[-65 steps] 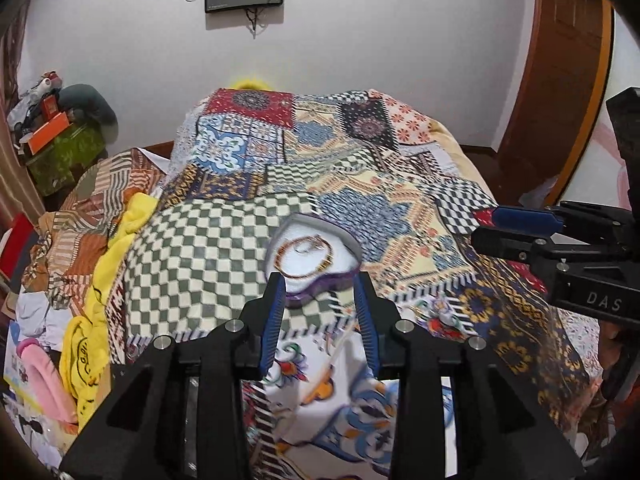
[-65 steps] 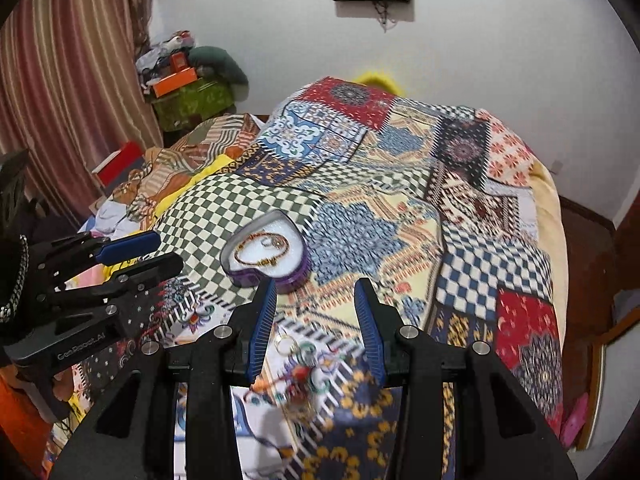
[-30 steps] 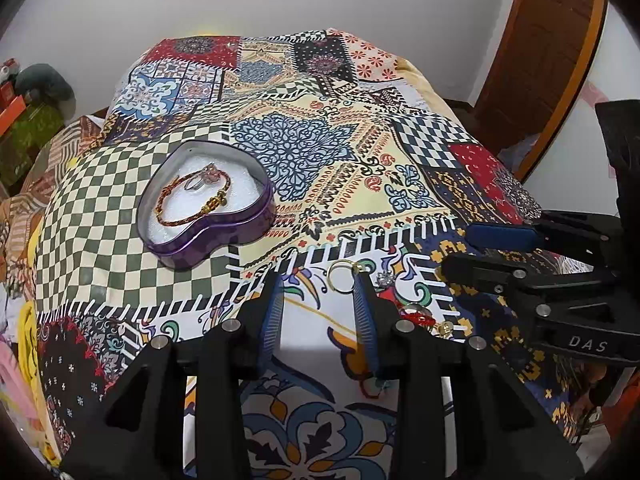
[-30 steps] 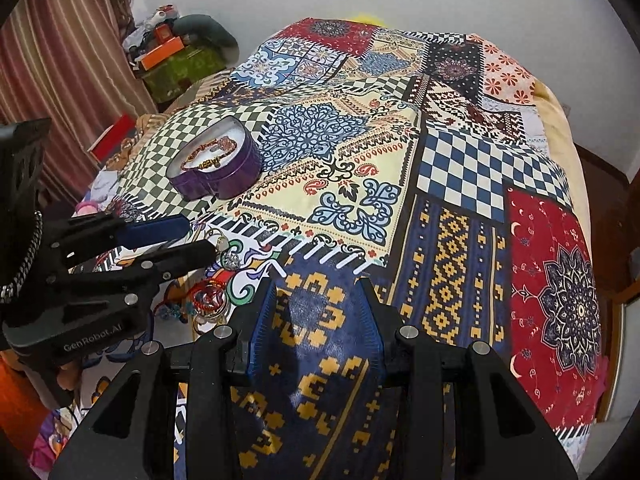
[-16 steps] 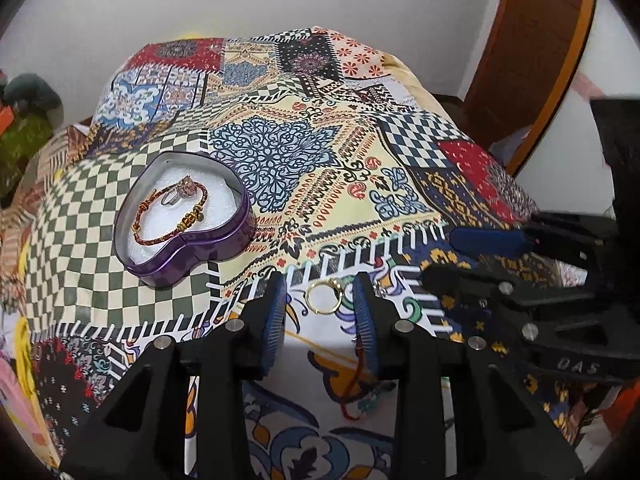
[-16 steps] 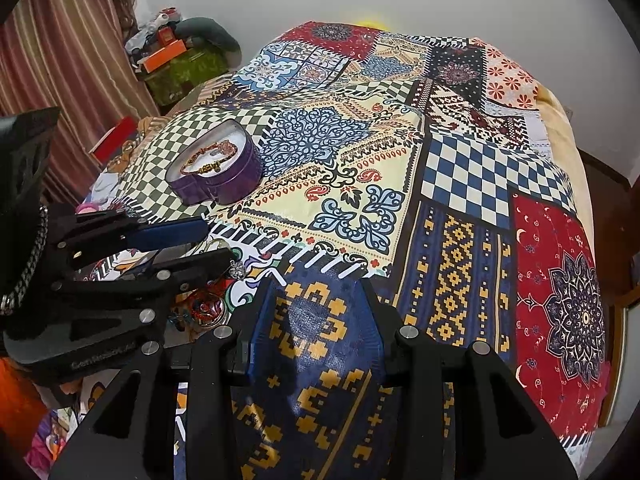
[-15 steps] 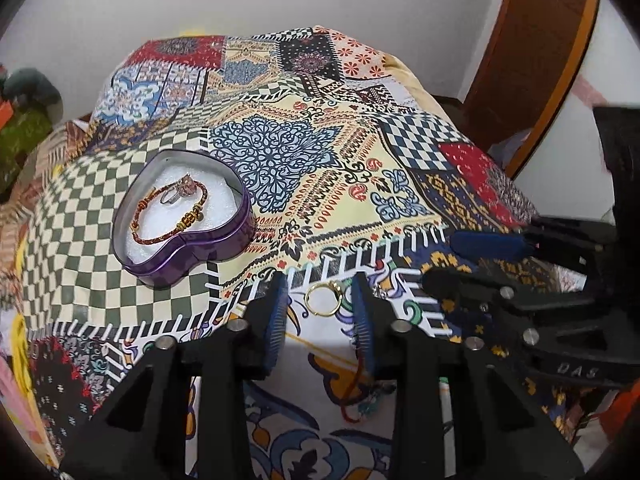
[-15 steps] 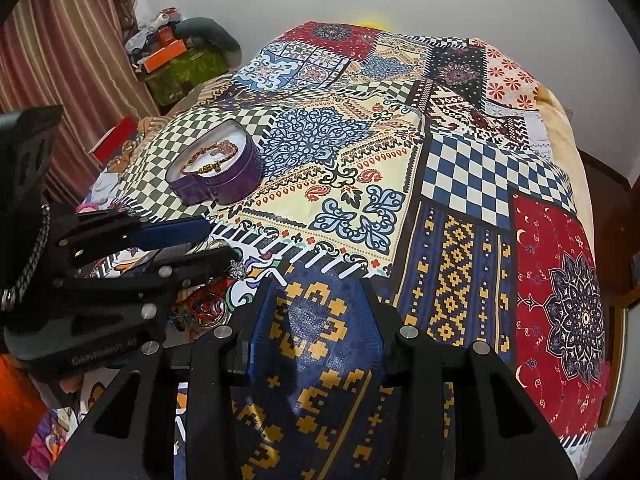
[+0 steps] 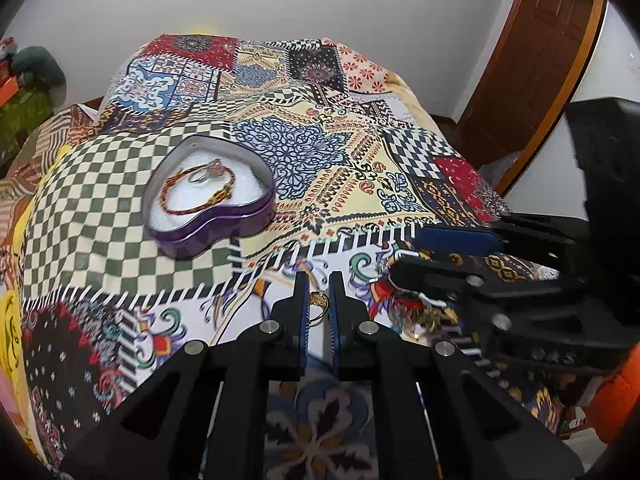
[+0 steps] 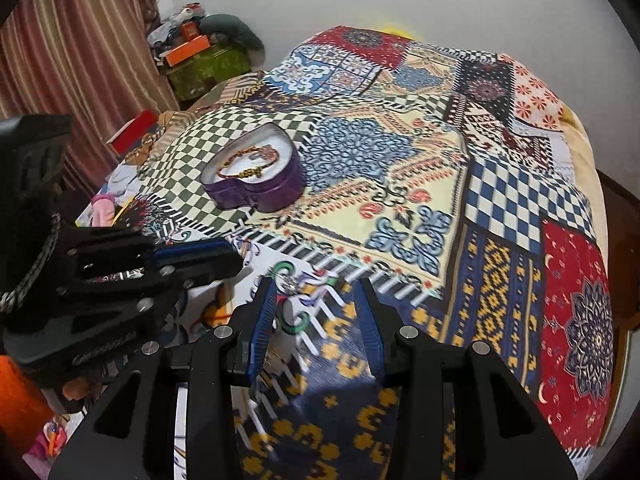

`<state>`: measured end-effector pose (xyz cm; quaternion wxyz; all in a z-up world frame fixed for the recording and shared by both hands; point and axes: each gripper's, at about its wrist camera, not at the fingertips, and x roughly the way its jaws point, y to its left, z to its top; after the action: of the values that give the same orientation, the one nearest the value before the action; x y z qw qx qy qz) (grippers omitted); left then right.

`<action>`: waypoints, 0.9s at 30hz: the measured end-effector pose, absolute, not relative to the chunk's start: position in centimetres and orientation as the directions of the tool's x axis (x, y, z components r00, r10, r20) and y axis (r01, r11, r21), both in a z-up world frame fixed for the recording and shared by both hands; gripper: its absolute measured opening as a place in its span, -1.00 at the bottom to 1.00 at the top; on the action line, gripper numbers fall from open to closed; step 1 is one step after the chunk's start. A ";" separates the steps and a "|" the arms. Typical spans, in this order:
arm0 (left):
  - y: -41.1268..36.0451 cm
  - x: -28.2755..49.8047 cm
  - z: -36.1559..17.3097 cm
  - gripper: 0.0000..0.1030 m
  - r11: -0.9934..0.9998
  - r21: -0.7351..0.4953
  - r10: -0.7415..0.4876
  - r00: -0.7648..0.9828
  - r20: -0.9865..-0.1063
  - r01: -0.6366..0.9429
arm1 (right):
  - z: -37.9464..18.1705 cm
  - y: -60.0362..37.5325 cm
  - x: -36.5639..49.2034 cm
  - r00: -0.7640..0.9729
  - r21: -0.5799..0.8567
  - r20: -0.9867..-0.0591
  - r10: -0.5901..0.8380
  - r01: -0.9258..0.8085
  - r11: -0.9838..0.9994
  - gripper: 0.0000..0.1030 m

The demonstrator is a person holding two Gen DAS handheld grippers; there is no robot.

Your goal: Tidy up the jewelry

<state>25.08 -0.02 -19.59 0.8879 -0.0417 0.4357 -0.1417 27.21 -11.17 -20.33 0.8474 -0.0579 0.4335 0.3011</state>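
Observation:
A purple heart-shaped tin (image 9: 216, 228) sits on the patchwork bedspread with a red-and-gold bracelet (image 9: 196, 192) on its white lining; it also shows in the right wrist view (image 10: 260, 192). My left gripper (image 9: 319, 304) is shut on a gold ring (image 9: 319, 301), just above the cloth in front of the tin. A small heap of loose jewelry (image 9: 408, 308) lies to its right, under the right gripper's fingers. My right gripper (image 10: 316, 316) is open and empty, low over the spread.
The bed's patchwork cover (image 10: 480, 208) stretches away to the white wall. A wooden door (image 9: 532, 64) stands at the right. Clutter and boxes (image 10: 200, 56) sit by the striped curtain at the left. Folded clothes (image 9: 8, 320) lie along the bed's left edge.
My left gripper has gone from the tin to the loose jewelry, lowered around the gold ring and closed on it. The right gripper has stayed open beside it.

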 end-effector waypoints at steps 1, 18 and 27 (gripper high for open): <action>0.3 24.8 -19.5 -0.85 0.957 -0.199 -0.287 0.585 -0.758 0.212 | -20.4 -10.8 27.3 0.437 0.164 -0.771 0.462 -0.566 0.808 -0.38; 2.5 22.8 -17.8 -0.85 0.963 -0.202 -0.269 0.643 -0.717 0.177 | -19.6 -9.2 27.4 0.435 0.150 -0.775 0.458 -0.578 0.803 -0.81; 3.5 22.2 -15.8 -0.86 0.968 -0.194 -0.250 0.682 -0.687 0.159 | -16.6 -9.3 26.5 0.494 0.133 -0.730 0.471 -0.574 0.808 -0.81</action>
<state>22.18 3.50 -15.84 0.9152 -0.0594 0.3826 -0.1118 26.46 -9.32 -16.59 0.8620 -0.0642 0.4009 0.3033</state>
